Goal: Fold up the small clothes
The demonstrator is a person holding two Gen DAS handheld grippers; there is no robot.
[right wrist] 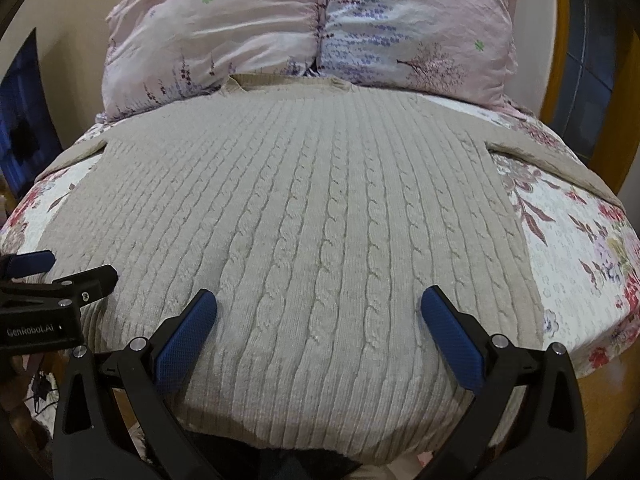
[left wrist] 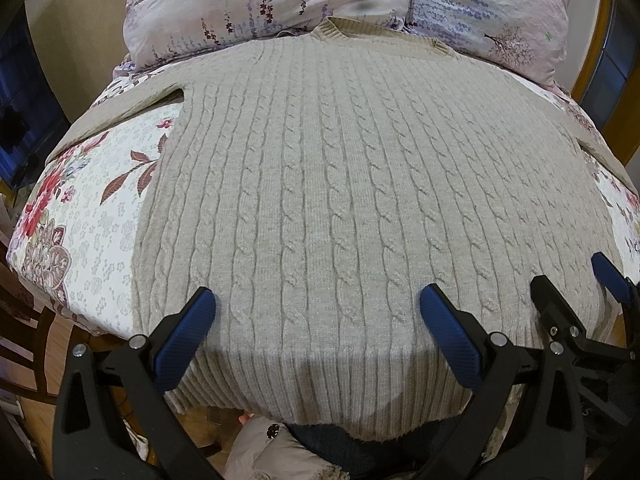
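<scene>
A beige cable-knit sweater (left wrist: 340, 184) (right wrist: 320, 208) lies spread flat on a floral bedspread, neck toward the pillows, ribbed hem hanging over the near edge. Both sleeves stretch out sideways. My left gripper (left wrist: 318, 300) hovers open over the hem's left half, blue pads wide apart with nothing between them. My right gripper (right wrist: 319, 302) is open too, over the hem's right half. In the left wrist view the right gripper (left wrist: 576, 276) shows at the right edge. The left gripper (right wrist: 68, 266) appears at the left edge of the right wrist view.
Two lilac floral pillows (left wrist: 280, 4) (right wrist: 304, 32) lie behind the sweater's collar. The floral bedspread (left wrist: 92, 220) (right wrist: 576, 264) shows on both sides. A wooden frame (right wrist: 624, 120) rises at the right. A wooden chair (left wrist: 36, 344) stands low at the left.
</scene>
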